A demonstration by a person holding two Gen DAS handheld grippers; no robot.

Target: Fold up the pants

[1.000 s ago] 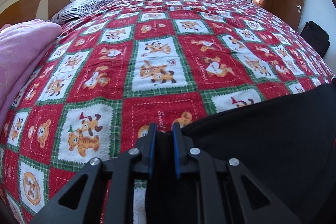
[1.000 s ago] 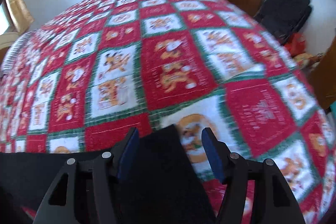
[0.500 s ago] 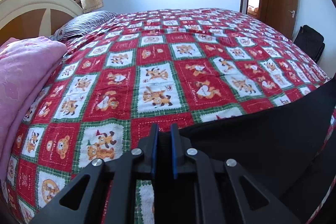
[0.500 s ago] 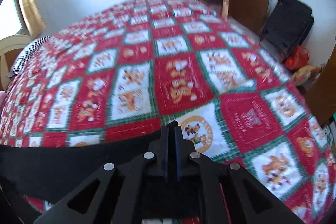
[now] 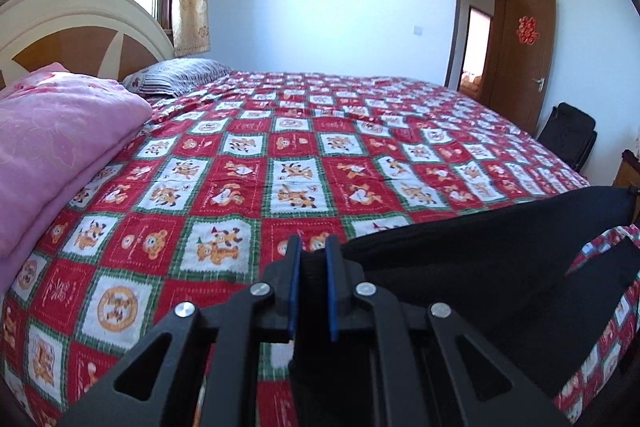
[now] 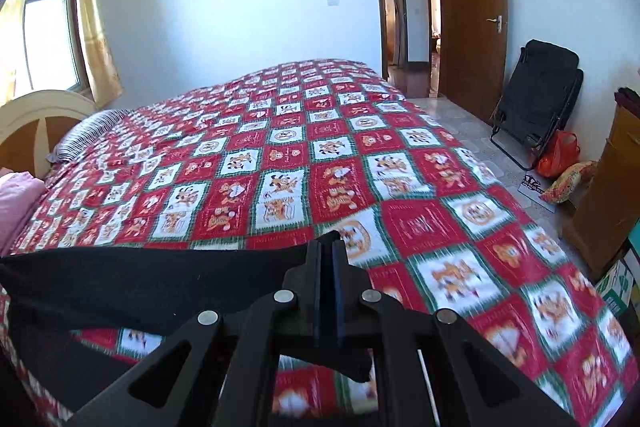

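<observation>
Left gripper and right gripper each clamped on an edge of the black pants, stretched above the bedspread; soft, limp fabric sags between, so hold at the corners.

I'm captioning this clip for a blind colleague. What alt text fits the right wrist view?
The right gripper is shut on an edge of the black pants, holding them stretched off to the left above a bed with a red, white and green cartoon-print bedspread. Behind are a white wall, an open wooden door and a folded black chair.
</observation>
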